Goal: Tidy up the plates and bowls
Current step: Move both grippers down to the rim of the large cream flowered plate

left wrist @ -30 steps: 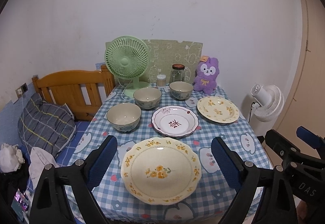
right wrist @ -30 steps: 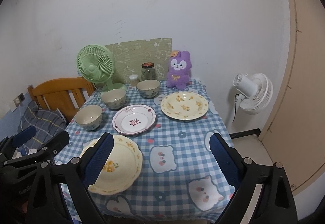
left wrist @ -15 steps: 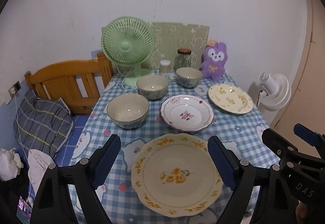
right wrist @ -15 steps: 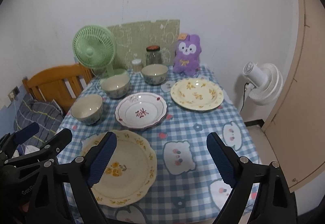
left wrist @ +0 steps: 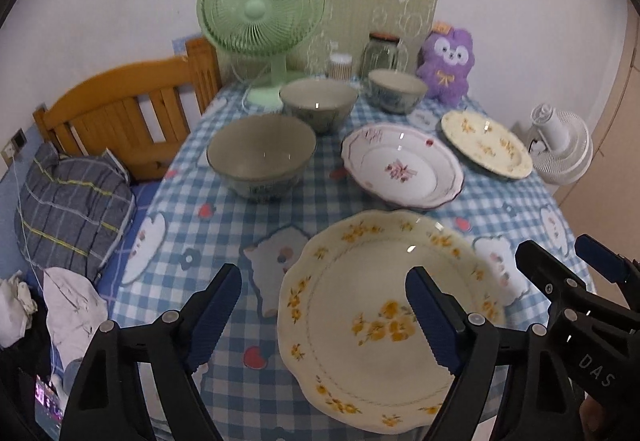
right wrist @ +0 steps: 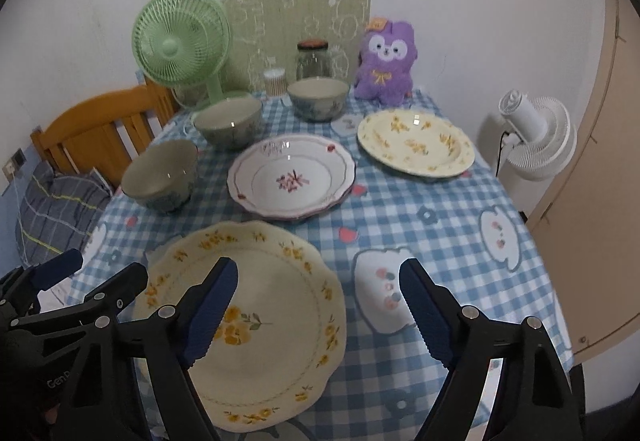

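A cream plate with yellow flowers (left wrist: 360,281) (right wrist: 280,301) lies nearest on the checked tablecloth (left wrist: 224,241). Behind it sit a white plate with a pink rim (left wrist: 400,169) (right wrist: 292,177) and a second cream plate (left wrist: 486,145) (right wrist: 416,143). Three bowls (left wrist: 260,157) (left wrist: 318,101) (left wrist: 396,89) stand upright at the left and back. My left gripper (left wrist: 324,317) hovers over the near plate's left rim, and my right gripper (right wrist: 316,309) over its right rim. The jaws of both are closing but still wide, and their pads press on nothing.
A green desk fan (left wrist: 260,9), a glass jar (left wrist: 380,53) and a purple plush toy (left wrist: 448,61) line the back edge of the table. A white floor fan (right wrist: 536,137) stands to the right. A wooden headboard (left wrist: 120,113) and a pillow (left wrist: 72,201) are on the left.
Both grippers have come forward and down toward the near cream plate, which now looks larger. Their jaws have narrowed a little. The dishes have not moved.
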A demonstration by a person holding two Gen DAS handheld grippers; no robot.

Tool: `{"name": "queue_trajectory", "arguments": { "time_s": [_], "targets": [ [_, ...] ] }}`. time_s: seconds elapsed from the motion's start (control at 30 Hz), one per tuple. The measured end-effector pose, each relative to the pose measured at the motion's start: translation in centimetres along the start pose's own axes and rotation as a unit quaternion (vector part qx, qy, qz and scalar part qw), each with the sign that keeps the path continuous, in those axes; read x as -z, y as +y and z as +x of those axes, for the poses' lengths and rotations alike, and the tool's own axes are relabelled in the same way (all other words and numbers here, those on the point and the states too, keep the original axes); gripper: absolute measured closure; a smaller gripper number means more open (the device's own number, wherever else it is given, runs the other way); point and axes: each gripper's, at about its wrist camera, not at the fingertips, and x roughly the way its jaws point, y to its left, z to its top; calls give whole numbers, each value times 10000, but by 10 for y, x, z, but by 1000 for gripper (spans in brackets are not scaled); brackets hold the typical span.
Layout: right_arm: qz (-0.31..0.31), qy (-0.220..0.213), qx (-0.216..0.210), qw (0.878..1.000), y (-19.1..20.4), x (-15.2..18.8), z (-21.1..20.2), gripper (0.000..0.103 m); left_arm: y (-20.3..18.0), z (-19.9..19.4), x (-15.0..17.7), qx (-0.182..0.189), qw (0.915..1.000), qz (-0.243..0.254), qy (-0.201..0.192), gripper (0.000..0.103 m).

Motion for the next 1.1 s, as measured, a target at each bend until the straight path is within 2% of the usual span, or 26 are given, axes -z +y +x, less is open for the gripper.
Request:
{"name": "queue_trajectory", "arguments": {
  "time_s": [0.17, 0.5, 0.87, 1.1],
  "targets": [
    [-8, 143, 119, 9998, 7, 11, 26, 21, 4, 23, 9, -7, 9997, 58, 218, 22],
    [97, 443, 343, 9984, 7, 27, 62, 23, 5, 62, 22, 206, 9983, 153, 522, 23],
    [92, 681, 413, 9968, 11, 35, 81, 25, 7, 85, 29, 412, 9957, 100, 826, 31],
    [156, 822, 362, 9958, 13, 36, 92, 32, 10, 90, 29, 477, 9947, 88, 911, 36]
  ]
}}
